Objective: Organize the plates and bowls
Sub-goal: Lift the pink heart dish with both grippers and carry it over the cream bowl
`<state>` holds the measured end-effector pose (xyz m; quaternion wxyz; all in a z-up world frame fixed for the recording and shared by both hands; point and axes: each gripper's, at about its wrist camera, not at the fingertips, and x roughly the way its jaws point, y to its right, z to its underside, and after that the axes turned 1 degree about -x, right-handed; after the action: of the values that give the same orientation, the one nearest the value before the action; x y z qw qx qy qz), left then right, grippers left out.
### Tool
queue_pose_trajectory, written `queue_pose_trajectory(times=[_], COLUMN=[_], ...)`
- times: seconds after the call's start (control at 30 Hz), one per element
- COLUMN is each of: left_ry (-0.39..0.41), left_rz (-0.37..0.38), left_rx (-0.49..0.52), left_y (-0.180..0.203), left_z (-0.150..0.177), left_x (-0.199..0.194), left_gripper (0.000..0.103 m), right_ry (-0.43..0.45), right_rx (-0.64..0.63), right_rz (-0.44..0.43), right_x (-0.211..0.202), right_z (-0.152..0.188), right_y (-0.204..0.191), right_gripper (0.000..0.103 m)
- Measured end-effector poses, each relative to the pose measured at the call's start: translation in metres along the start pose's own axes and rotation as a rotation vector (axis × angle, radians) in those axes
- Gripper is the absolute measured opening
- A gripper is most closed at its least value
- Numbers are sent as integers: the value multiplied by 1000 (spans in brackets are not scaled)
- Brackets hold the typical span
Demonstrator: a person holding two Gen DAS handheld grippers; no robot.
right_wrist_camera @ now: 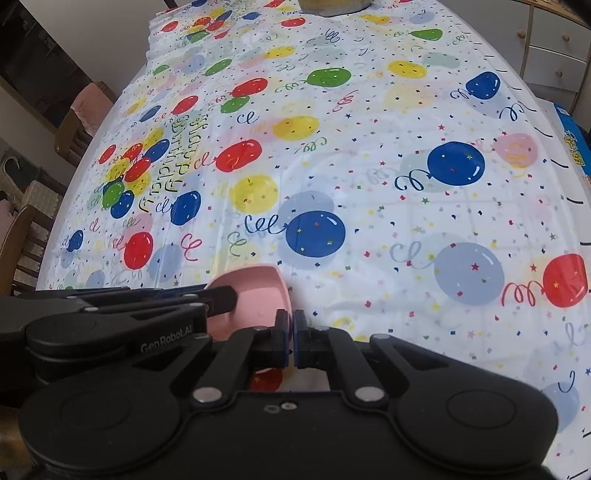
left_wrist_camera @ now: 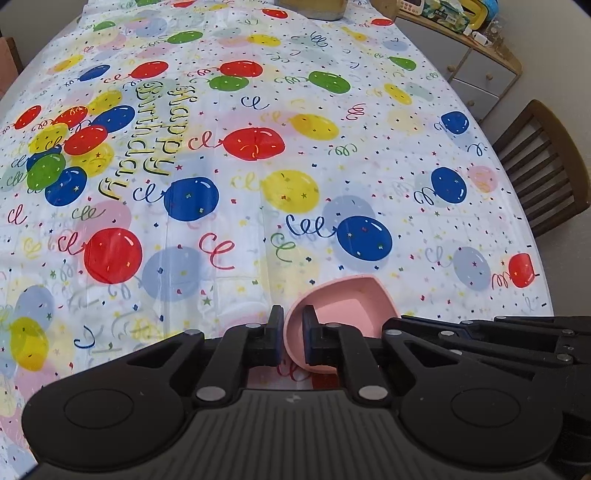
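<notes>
A pink bowl [left_wrist_camera: 347, 299] sits on the balloon-print tablecloth [left_wrist_camera: 258, 184], close to the near edge of the table. My left gripper [left_wrist_camera: 292, 334] is shut on the bowl's left rim, with one pad inside the wall and one outside. My right gripper [right_wrist_camera: 293, 332] is shut on the opposite rim of the same pink bowl [right_wrist_camera: 255, 295], and only a thin strip of pink shows between its pads. Each view shows the other gripper's black fingers reaching in from the side. The near part of the bowl is hidden behind the gripper bodies.
A wooden chair [left_wrist_camera: 543, 166] stands at the table's right side, with a drawer cabinet [left_wrist_camera: 476, 74] behind it. More chairs [right_wrist_camera: 74, 125] line the left side. A yellowish object [left_wrist_camera: 314, 9] sits at the far end. A blue box [right_wrist_camera: 576, 147] lies off the right edge.
</notes>
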<state>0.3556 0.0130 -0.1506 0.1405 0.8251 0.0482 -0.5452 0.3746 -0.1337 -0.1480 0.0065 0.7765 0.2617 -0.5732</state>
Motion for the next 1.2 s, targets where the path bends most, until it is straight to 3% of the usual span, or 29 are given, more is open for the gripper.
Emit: queue_pose_trajectory(times=[0.5, 1.2], left_ry=[12, 72], left_rz=[32, 55], left_rx=[39, 81], left_y=[8, -5], left_z=[30, 95], left_x=[-60, -158], left_gripper=[10, 10], right_ry=[19, 89], right_rx=[-10, -28], right_rz=[-2, 12], right_x=[-48, -130], right_z=[28, 94], right_y=[-18, -74], right_gripper=[1, 1])
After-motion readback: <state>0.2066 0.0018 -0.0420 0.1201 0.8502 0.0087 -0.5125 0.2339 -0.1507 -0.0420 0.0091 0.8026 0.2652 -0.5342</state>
